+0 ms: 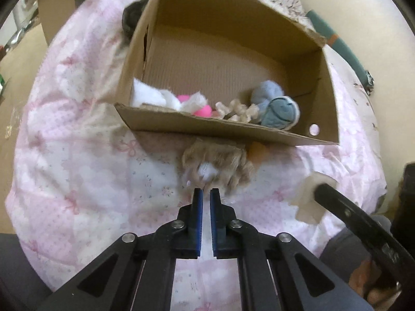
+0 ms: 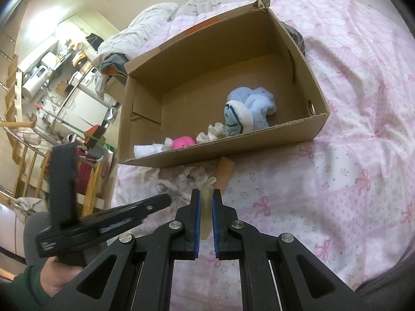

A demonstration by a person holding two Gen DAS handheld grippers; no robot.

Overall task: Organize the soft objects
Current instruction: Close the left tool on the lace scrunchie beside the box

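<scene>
An open cardboard box [image 1: 207, 127] [image 2: 233, 145] sits on the pink bed cover. Inside lie a blue plush toy [image 1: 275, 103] [image 2: 249, 108], a pink ball [image 1: 202, 110] [image 2: 182, 142], white cloth [image 1: 153, 96] [image 2: 147, 150] and a beige knotted rope [image 1: 238, 110] [image 2: 211, 132]. A tan furry soft toy [image 1: 218, 168] [image 2: 181, 178] lies on the bed against the box front. My left gripper [image 1: 206, 190] is shut at its near edge, pinching its fur. My right gripper [image 2: 206, 193] is shut on a cream soft piece [image 2: 207, 207] [image 1: 308, 197].
An orange piece [image 1: 258, 151] [image 2: 225, 172] lies beside the furry toy at the box front. A dark grey soft object [image 1: 132, 15] [image 2: 295, 37] lies behind the box. A rolled duvet [image 2: 155, 18] lies at the bed's far end. Cluttered shelves [image 2: 52, 83] stand left of the bed.
</scene>
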